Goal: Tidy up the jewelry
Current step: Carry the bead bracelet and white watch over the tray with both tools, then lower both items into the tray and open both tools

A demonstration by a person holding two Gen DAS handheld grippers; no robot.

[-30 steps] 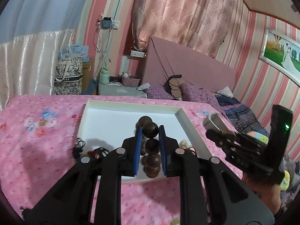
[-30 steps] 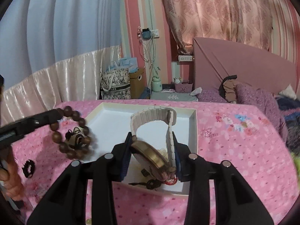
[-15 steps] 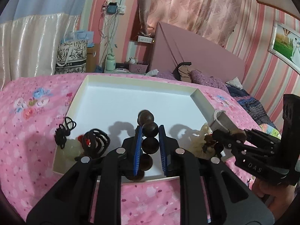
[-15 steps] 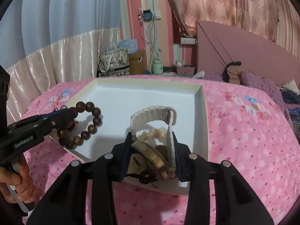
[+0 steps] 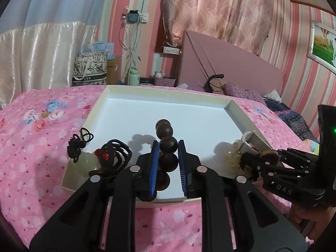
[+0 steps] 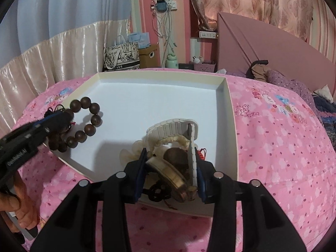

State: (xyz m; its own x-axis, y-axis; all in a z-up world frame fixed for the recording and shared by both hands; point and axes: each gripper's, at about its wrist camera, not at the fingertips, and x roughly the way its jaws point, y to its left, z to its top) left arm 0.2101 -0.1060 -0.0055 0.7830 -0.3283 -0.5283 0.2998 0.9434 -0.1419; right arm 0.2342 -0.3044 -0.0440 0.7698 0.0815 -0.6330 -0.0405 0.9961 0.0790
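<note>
A: Where does the left gripper point(image 5: 168, 166) stand?

B: Low over the near edge of the white tray point(image 5: 163, 93), which lies on the bed's pink floral bedspread point(image 5: 31, 147). Its jaws are nearly closed and clamp the wooden bead bracelet point(image 5: 167, 147). The blue pads press on the beads from both sides. In the right wrist view the bracelet point(image 6: 84, 124) hangs as a ring from that gripper point(image 6: 61, 115) above the tray's near left part; whether its lowest beads touch the tray floor cannot be told.

A: And the right gripper point(image 6: 171, 176)?

B: It is over the tray's near right corner. Its jaws are partly open and opening. Between them sits a watch point(image 6: 170, 172) with a brass-coloured case, tilted, and a cream ribbed strap point(image 6: 174, 126) that loops forward onto the tray floor. The strap end lies against the right pad; the left pad is just at the case edge, and whether it still presses cannot be told.

A: What else is in the tray?

B: A cream beaded bracelet point(image 6: 168, 141) under the watch, a dark knotted cord point(image 6: 157, 193) at the near rim, and some red thread point(image 6: 202, 153) beside the right pad. In the near left corner lie a black hair claw point(image 5: 115, 157) with a red bead, and a black cord point(image 5: 78, 145) draped over the left rim.
</note>
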